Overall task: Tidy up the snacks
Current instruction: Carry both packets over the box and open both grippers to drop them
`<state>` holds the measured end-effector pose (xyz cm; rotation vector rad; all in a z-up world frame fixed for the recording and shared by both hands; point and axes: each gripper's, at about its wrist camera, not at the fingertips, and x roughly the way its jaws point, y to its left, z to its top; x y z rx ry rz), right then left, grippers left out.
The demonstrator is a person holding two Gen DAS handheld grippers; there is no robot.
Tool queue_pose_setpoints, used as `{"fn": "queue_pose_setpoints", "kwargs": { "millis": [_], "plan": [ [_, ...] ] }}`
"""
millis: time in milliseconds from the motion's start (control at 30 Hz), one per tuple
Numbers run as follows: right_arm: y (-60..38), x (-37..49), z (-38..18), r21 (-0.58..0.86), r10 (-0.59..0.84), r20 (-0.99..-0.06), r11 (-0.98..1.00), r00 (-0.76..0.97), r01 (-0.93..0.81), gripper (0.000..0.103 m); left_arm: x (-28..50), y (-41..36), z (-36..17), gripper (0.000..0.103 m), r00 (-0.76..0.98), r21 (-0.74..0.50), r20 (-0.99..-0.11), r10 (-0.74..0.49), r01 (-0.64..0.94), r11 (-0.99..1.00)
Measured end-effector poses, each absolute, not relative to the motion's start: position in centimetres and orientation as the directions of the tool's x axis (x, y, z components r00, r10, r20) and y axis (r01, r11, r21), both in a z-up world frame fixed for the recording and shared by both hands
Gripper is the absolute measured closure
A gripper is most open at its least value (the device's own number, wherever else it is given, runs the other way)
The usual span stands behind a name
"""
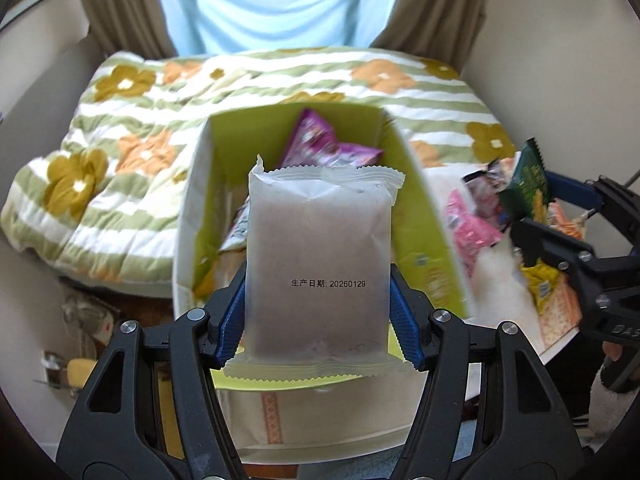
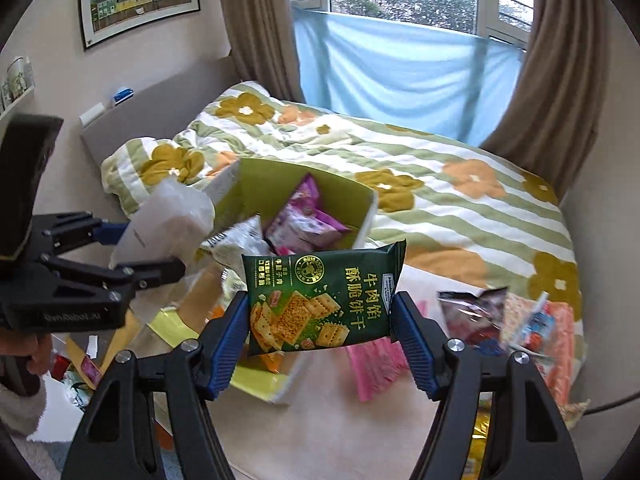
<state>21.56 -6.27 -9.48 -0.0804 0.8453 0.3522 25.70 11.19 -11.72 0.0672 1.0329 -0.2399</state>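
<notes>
Left wrist: left gripper (image 1: 318,300) clamping white packet (image 1: 318,264); only right wrist: right gripper (image 2: 320,330) clamping green cracker packet's (image 2: 320,300) front

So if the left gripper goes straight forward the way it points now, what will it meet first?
Probably the open green box: the left gripper, shut on the white packet, points into it, toward the purple packets. Depth is unclear.

the translucent white frosted packet (image 1: 318,264) shows a pinkish-grey filling and black date print. the open cardboard box (image 1: 424,216) behind it is lime green inside, white outside. purple-pink wrappers (image 1: 320,146) lie in the box. the dark green cracker packet (image 2: 322,300) carries yellow lettering. beyond the box, the quilt (image 1: 120,120) is green-and-white striped with mustard and orange flowers.
</notes>
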Motion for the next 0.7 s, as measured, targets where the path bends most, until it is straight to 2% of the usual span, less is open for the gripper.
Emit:
{"fn": "queue_pose_setpoints", "kwargs": {
  "millis": [167, 467, 500, 567, 600, 633, 700],
  "plan": [
    [-2.8, 23.2, -11.0, 0.095, 0.286, -0.77, 0.935, 0.571, -0.341, 0.037, 27.0, 13.9, -15.5, 0.043, 0.428, -0.074, -0.89, -0.158, 0.205, 0.976],
    [-0.9, 24.5, -12.6, 0.118, 0.255, -0.809, 0.953, 0.529, -0.279, 0.037, 27.6, 14.9, -18.6, 0.041, 0.353, -0.094, -0.92, -0.17, 0.223, 0.97],
    [-0.9, 24.6, -12.8, 0.126, 0.256, -0.813, 0.954, 0.523, -0.272, 0.037, 27.6, 15.0, -18.8, 0.039, 0.343, -0.108, -0.922, -0.182, 0.223, 0.969],
    [-1.1, 25.0, -13.2, 0.135, 0.256, -0.821, 0.955, 0.511, -0.262, 0.037, 27.4, 15.2, -18.8, 0.024, 0.343, -0.132, -0.917, -0.205, 0.225, 0.965],
    [-1.1, 25.1, -13.4, 0.137, 0.256, -0.825, 0.956, 0.505, -0.26, 0.037, 27.3, 15.2, -18.7, 0.013, 0.352, -0.127, -0.914, -0.201, 0.221, 0.967],
    [-1.2, 25.3, -13.6, 0.141, 0.257, -0.828, 0.956, 0.499, -0.259, 0.037, 27.1, 15.4, -18.5, 0.008, 0.364, -0.117, -0.912, -0.19, 0.214, 0.97],
    [-1.4, 25.6, -14.0, 0.154, 0.266, -0.832, 0.954, 0.486, -0.259, 0.037, 26.7, 15.7, -18.3, 0.008, 0.375, -0.105, -0.911, -0.171, 0.19, 0.976]
  ]
}}
